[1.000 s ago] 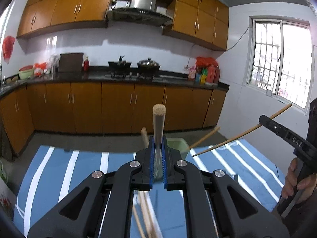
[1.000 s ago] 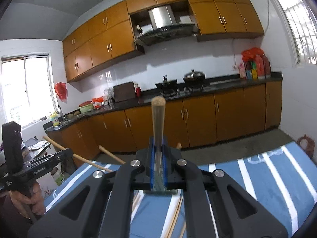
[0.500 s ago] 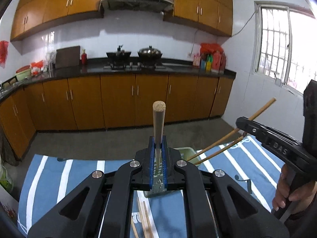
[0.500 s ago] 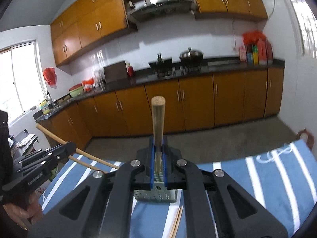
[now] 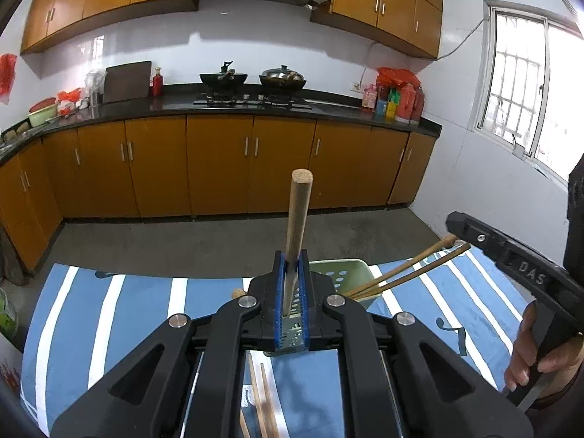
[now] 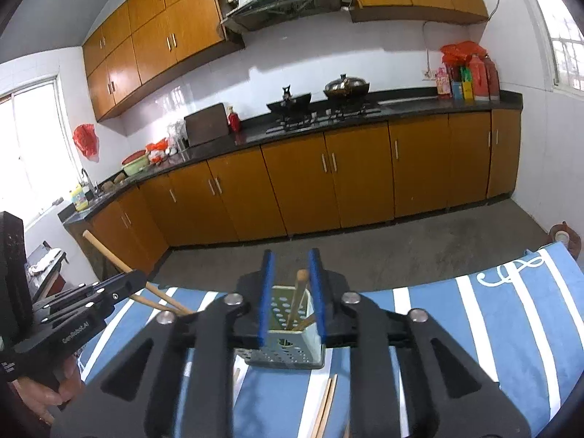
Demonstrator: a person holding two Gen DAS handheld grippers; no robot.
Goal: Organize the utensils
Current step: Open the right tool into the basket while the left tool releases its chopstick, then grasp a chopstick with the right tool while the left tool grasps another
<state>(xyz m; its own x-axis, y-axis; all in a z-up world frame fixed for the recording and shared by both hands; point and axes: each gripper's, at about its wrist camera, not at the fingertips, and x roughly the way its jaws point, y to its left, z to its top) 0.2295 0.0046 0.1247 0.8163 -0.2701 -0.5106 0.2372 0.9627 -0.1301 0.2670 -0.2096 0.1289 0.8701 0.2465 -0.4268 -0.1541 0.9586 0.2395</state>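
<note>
My left gripper is shut on a pair of wooden chopsticks that stick up between its blue pads. Just past its fingers stands the pale green perforated utensil holder on the blue striped tablecloth. My right gripper hovers over the holder with its jaws opening. A second pair of chopsticks leans in the holder between the pads, and they do not press on it. The left wrist view shows that pair slanting from the holder toward the right gripper.
Loose chopsticks lie on the cloth under my left gripper, and more of these chopsticks lie under the right one. A hand grips the right tool. Wooden cabinets and a grey floor lie beyond the table's far edge.
Both grippers came forward and down over the holder. The right gripper's jaws have parted, and its chopsticks slid down into the holder. The left gripper keeps its grip.
</note>
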